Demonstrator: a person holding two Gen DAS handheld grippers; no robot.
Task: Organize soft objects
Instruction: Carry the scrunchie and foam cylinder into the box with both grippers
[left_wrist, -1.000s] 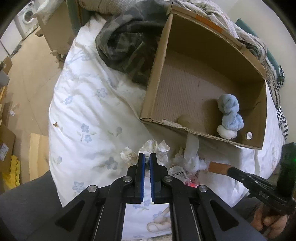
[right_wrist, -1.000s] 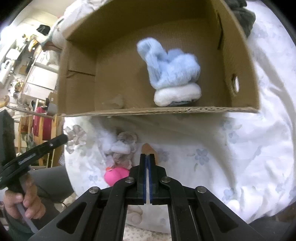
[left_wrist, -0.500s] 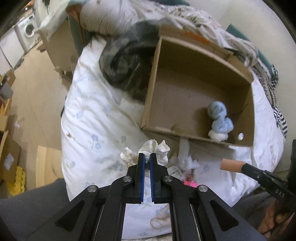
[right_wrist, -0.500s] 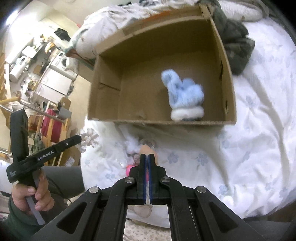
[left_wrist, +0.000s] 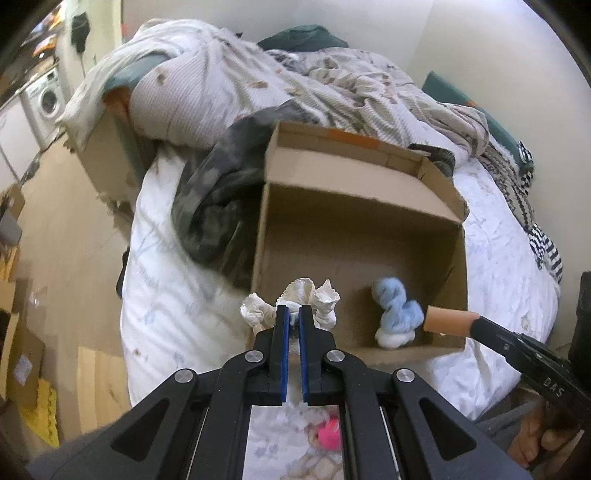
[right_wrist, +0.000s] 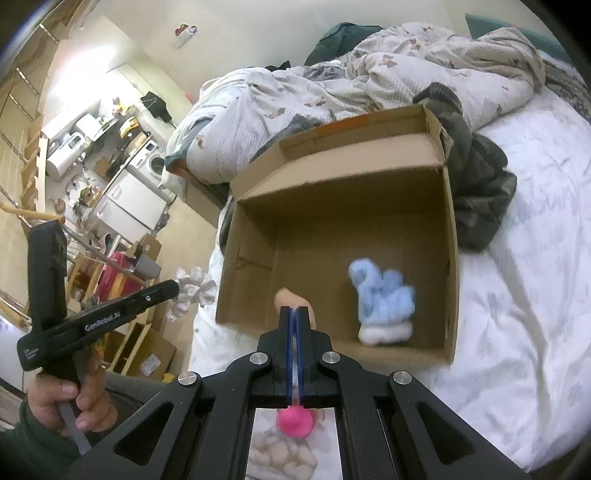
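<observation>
Both hand-held grippers clamp soft toys: left (left_wrist: 290, 314) white ruffles (left_wrist: 308, 301), right (right_wrist: 294, 314) tan piece (right_wrist: 291, 301), above box (right_wrist: 448, 236).

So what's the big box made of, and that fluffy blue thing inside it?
The box looks like plain brown cardboard, matte, with raw folded flaps. The blue thing seems to be fuzzy plush or fleece with a white end; its blurry, tufted outline suggests soft fabric.

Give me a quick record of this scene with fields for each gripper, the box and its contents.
left gripper: shut on a white frilly cloth piece, held up before the box
right gripper: shut on a tan soft piece; pink ball shows beneath it
container: open brown cardboard box on white floral bedsheet
box contents: fluffy light-blue and white plush toy
beside box: dark camouflage garment
</observation>
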